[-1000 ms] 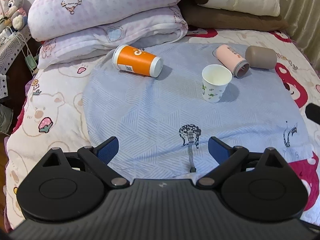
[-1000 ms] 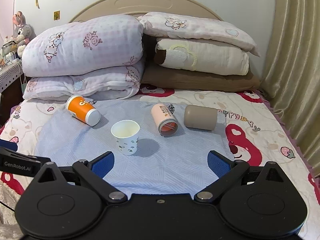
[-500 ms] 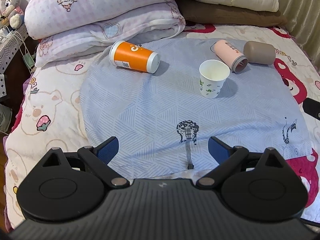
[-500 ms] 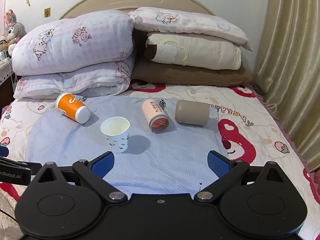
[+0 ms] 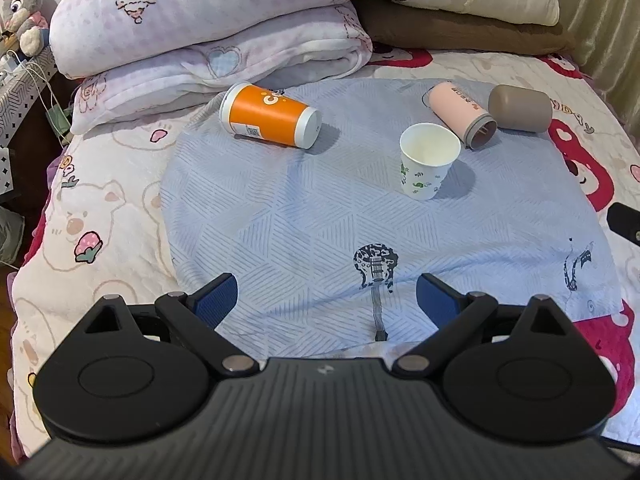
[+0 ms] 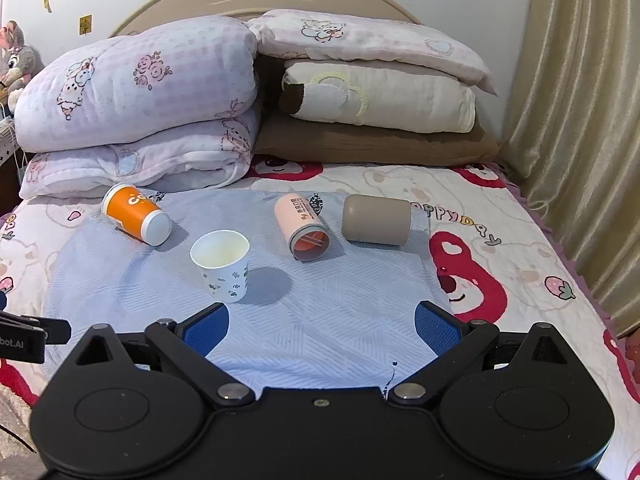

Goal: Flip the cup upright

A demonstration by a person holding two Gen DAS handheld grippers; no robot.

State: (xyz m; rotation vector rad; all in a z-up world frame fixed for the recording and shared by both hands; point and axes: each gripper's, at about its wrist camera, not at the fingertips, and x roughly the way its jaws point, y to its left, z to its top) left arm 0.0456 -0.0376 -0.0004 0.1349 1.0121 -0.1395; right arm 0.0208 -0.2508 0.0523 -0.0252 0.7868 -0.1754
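Note:
Several cups sit on a blue cloth [image 5: 304, 232] on the bed. An orange cup [image 5: 269, 115] [image 6: 135, 219] lies on its side at the far left. A white paper cup [image 5: 427, 161] [image 6: 222, 264] stands upright in the middle. A pink cup [image 5: 462, 114] [image 6: 302, 227] lies on its side, mouth toward me. A taupe cup [image 5: 520, 108] [image 6: 377, 220] lies on its side at the right. My left gripper [image 5: 326, 300] is open and empty over the cloth's near edge. My right gripper [image 6: 322, 324] is open and empty, short of the white cup.
Folded quilts and pillows [image 6: 144, 112] are stacked at the head of the bed behind the cups. A curtain [image 6: 576, 120] hangs along the right side. A bedside shelf with a plush toy [image 5: 20, 4] stands at the far left.
Both grippers have shifted slightly; the right view has moved a little closer to the cups. The cups have not moved. Both grippers stay open.

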